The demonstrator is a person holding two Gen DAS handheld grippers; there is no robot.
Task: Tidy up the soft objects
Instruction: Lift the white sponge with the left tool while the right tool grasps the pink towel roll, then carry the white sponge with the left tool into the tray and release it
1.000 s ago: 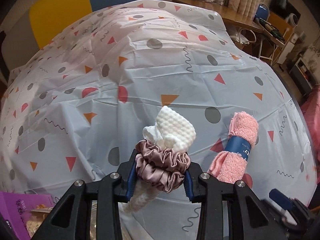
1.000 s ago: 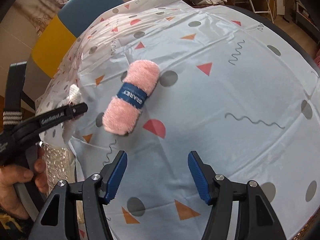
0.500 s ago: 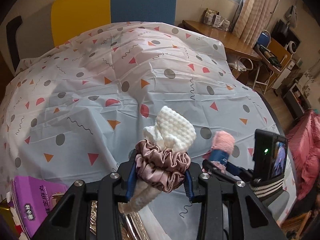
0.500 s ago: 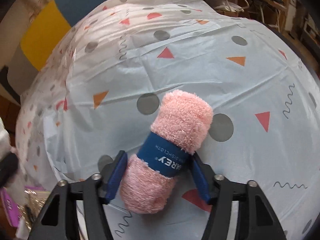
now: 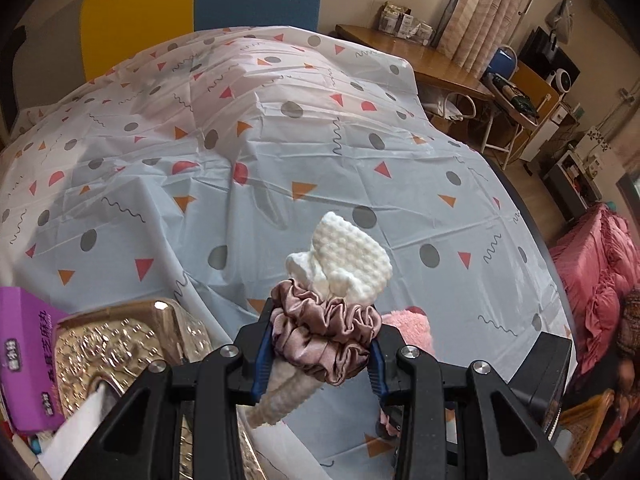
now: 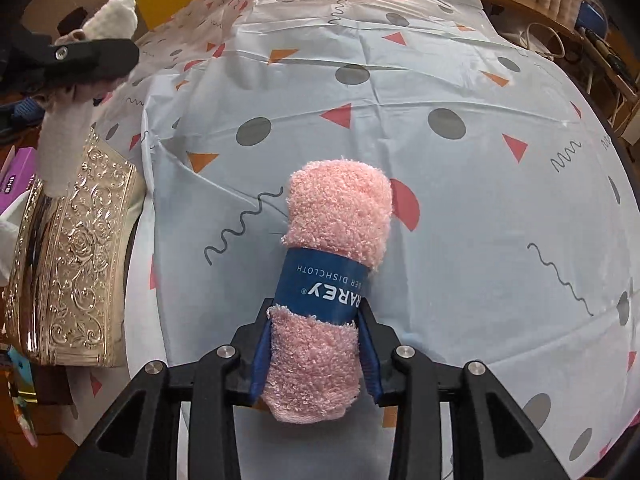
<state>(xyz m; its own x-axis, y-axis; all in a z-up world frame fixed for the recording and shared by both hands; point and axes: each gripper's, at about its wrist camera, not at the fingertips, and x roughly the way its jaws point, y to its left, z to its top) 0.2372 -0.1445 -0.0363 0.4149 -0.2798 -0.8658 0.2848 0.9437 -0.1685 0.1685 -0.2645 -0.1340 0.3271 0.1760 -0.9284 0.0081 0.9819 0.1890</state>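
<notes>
My left gripper (image 5: 318, 344) is shut on a white waffle cloth (image 5: 348, 258) bound by a mauve satin scrunchie (image 5: 324, 330), held above the patterned tablecloth (image 5: 280, 168). In the right wrist view a rolled pink dishcloth (image 6: 332, 240) with a blue paper band lies on the cloth. My right gripper (image 6: 314, 354) points down over its near end, jaws closing, the blue pads pressing both sides of the roll. The left gripper (image 6: 86, 56) with the white cloth (image 6: 116, 12) shows at the upper left there. A pink edge of the dishcloth (image 5: 412, 324) peeks past the left gripper.
An embossed gold box (image 6: 76, 256) stands at the table's left edge; it also shows in the left wrist view as the gold box (image 5: 116, 340). A purple carton (image 5: 24, 356) sits beside it. A wooden desk (image 5: 432, 60) and chair stand beyond the table's far right.
The right gripper came down over the pink dishcloth, rolled into line with it, and its jaws closed onto the roll. The left gripper drew back and up with its bundle; the gold box came into view.
</notes>
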